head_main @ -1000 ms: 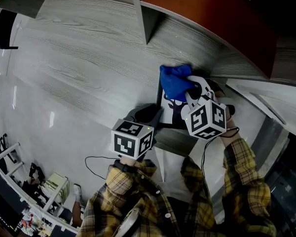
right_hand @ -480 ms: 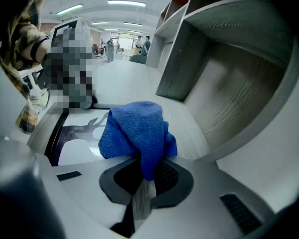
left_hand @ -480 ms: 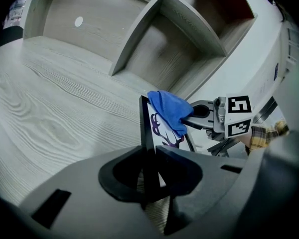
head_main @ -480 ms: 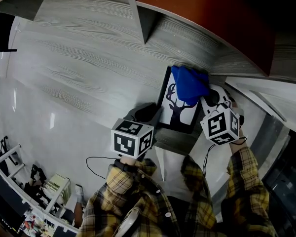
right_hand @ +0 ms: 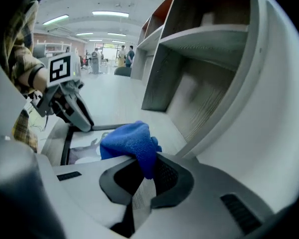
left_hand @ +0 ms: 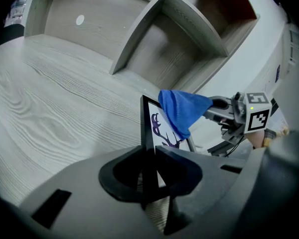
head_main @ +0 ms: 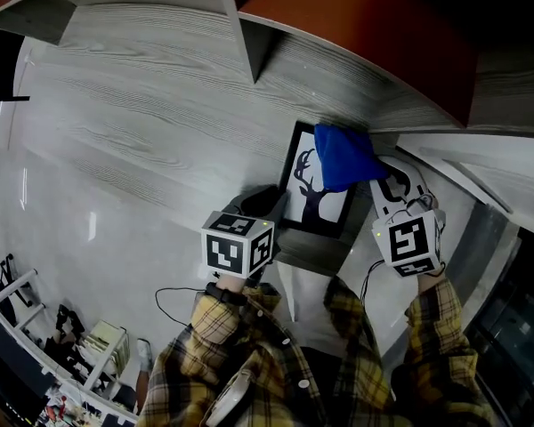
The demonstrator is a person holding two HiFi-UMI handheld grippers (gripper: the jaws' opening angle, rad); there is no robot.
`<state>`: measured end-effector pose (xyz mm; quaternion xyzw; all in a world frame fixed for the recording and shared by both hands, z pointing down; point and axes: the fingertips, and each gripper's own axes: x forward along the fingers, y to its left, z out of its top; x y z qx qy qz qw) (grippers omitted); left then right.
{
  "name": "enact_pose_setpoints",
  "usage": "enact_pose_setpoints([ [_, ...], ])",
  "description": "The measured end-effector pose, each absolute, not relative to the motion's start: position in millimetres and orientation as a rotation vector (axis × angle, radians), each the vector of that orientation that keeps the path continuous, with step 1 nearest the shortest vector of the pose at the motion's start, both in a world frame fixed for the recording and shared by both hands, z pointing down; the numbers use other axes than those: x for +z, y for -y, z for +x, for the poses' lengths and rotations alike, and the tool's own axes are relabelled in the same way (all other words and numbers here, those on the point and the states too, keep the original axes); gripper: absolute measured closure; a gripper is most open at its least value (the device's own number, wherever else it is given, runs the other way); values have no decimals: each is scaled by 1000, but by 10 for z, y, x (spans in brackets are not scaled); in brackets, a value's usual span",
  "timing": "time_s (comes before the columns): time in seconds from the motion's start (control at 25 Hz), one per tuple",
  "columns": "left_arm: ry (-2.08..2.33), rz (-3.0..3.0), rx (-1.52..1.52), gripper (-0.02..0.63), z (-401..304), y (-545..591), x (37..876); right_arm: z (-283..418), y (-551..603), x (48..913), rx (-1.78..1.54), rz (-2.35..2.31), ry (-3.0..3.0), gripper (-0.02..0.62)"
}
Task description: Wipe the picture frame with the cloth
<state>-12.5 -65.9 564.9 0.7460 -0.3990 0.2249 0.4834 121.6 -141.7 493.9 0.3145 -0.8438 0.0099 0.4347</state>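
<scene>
Pinching the blue cloth [right_hand: 131, 141] between closed jaws, the right gripper [right_hand: 142, 179] holds it over the picture frame's [head_main: 313, 205] one o'clock corner, at the woodgrain desk's [head_main: 142, 123] near edge. Only the left gripper view shows the left gripper [left_hand: 148, 164]: its jaws, just closing further, clamp the frame's thin black edge.

The cloth [head_main: 343, 157] was bright blue; the picture frame [head_main: 313, 207] had a black border round a white print of a dark purple stag; the tabletop [head_main: 142, 123] showed pale grey wood grain; the sleeves [head_main: 249, 354] were yellow-and-dark plaid; the marker cubes [head_main: 238, 247] were white with black squares.
</scene>
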Motion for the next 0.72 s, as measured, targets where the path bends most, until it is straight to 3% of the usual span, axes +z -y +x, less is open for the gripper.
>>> enact_pose_setpoints([
  [0.32, 1011, 1796, 624, 522, -133, 608, 5656, 837, 1326, 4081, -133, 779, 2111, 562],
  [0.72, 952, 1831, 601, 522, -94, 608, 5635, -42, 967, 5385, -52, 408, 2202, 561],
])
